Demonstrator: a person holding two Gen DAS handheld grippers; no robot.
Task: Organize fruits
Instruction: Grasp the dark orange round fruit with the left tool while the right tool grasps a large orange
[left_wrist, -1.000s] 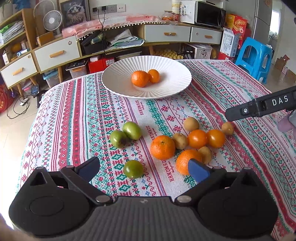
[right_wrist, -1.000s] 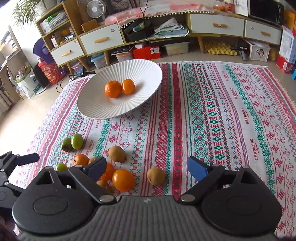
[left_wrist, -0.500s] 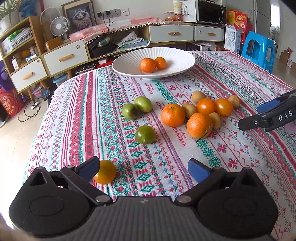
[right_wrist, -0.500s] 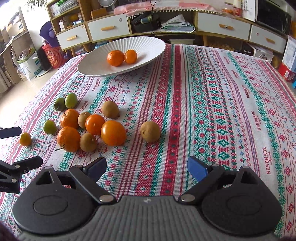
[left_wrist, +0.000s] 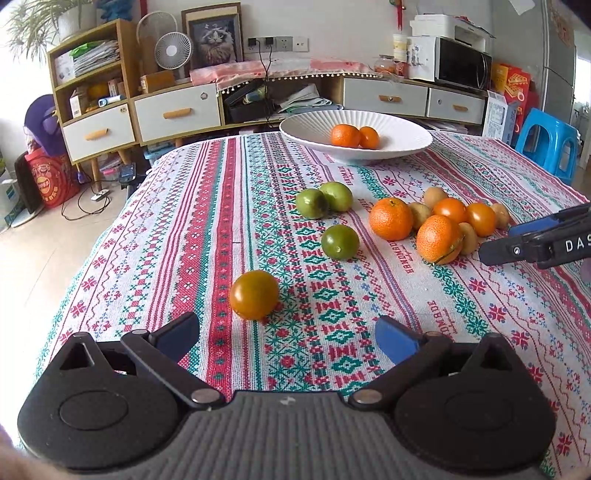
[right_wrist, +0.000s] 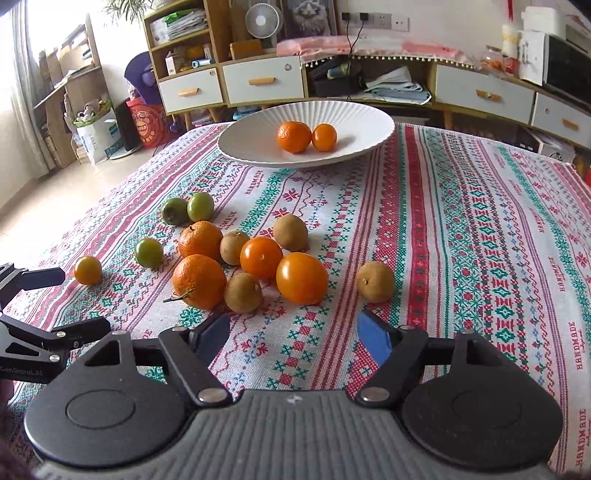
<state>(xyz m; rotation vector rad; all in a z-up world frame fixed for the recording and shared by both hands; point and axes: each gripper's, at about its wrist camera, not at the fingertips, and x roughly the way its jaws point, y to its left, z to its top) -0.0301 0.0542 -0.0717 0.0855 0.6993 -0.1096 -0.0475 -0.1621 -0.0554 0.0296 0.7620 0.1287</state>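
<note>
Loose fruit lies on the tabletop with its patterned cloth: a cluster of oranges, tomatoes and brown fruits, three green fruits beside it, and one small yellow-orange tomato apart at the near left. The white plate at the far side holds two oranges. The left gripper hovers with jaws spread wide and empty just short of the small tomato, while the right gripper has its jaws closing with nothing between them, just short of the cluster.
</note>
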